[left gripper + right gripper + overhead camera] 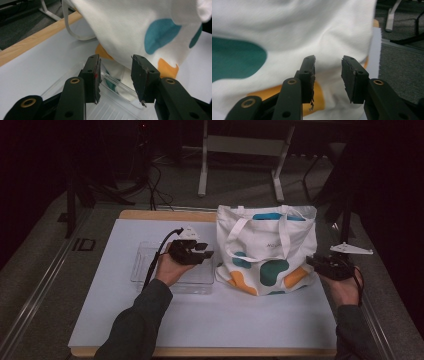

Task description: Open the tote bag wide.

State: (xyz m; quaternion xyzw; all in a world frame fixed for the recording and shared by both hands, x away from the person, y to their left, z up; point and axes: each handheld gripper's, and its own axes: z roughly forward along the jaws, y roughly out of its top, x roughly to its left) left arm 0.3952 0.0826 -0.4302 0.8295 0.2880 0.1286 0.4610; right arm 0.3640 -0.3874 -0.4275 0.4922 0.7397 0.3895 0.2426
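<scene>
Dim workshop floor surrounds a wooden table [150,215] covered by a white mat [210,320]. Toward the table's far right edge lies a white tote bag [270,245] printed with teal and orange blobs, its 2 handles draped over its front. Just beside its left side sits a clear plastic tray [142,265]. Over that tray the left gripper [200,251] hovers, jaws parted with nothing between them, aimed at the bag's lower left corner and close to the cloth. At the bag's right side the right gripper [312,261] points at the fabric near the table's right edge, jaws likewise parted and empty.
</scene>
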